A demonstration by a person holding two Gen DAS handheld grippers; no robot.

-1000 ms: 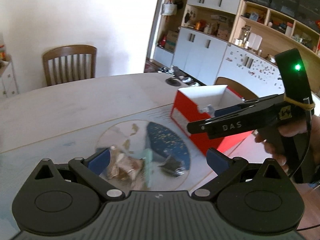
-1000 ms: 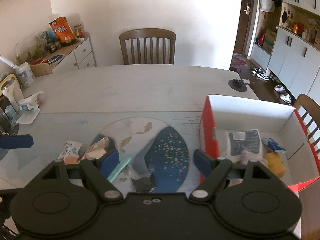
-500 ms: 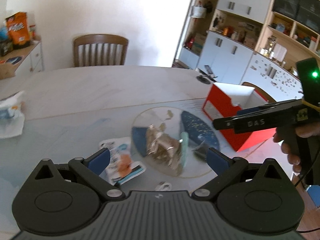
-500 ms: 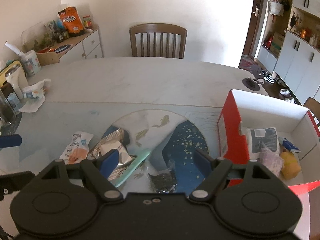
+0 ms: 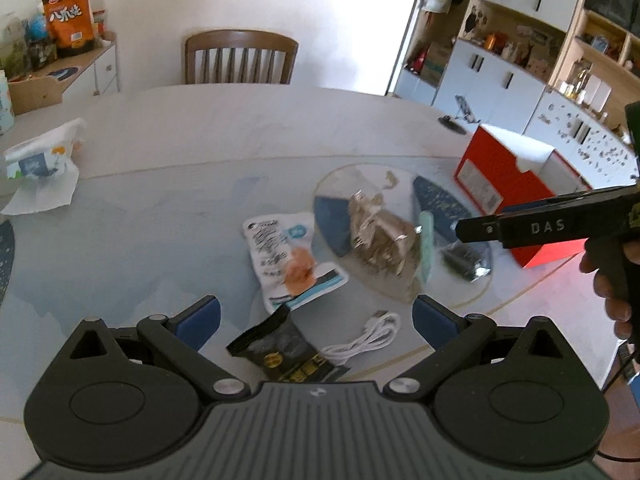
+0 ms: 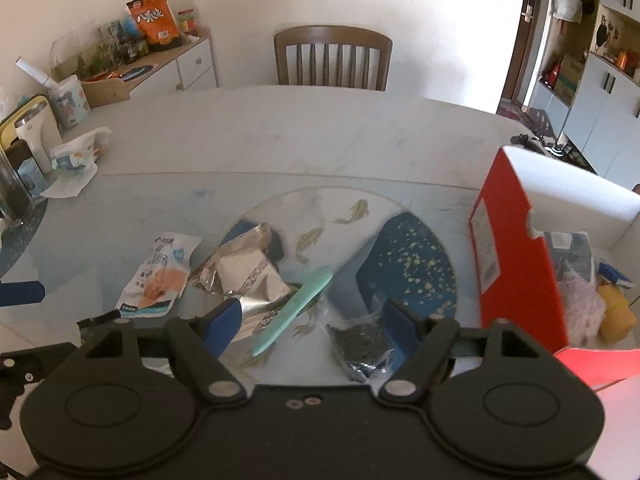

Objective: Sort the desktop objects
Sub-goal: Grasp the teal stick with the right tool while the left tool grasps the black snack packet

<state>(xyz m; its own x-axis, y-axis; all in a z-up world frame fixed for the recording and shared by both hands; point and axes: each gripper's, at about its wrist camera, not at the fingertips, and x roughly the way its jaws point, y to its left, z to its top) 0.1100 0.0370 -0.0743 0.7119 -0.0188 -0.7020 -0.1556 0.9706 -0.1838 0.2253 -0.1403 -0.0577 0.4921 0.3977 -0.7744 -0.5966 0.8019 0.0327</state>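
A red box [image 6: 516,268] with white inside stands at the right and holds several items; it also shows in the left wrist view [image 5: 500,176]. On the table lie a white-and-orange snack packet [image 5: 286,256], a silver foil pack [image 5: 380,236], a mint-green stick [image 6: 298,306], a small dark packet [image 6: 362,344], a black packet [image 5: 284,354] and a white cable [image 5: 366,340]. My left gripper [image 5: 316,318] is open and empty above the black packet and cable. My right gripper [image 6: 312,320] is open and empty above the green stick and dark packet.
A wooden chair [image 6: 332,58] stands at the table's far side. A crumpled tissue pack [image 5: 40,160] lies far left. A side cabinet [image 6: 160,60] with snack bags is at the back left. White cupboards [image 5: 500,80] line the right wall.
Both grippers have pulled back and swung left away from the red box. More of the table's left side, the black packet and the cable have come into view.
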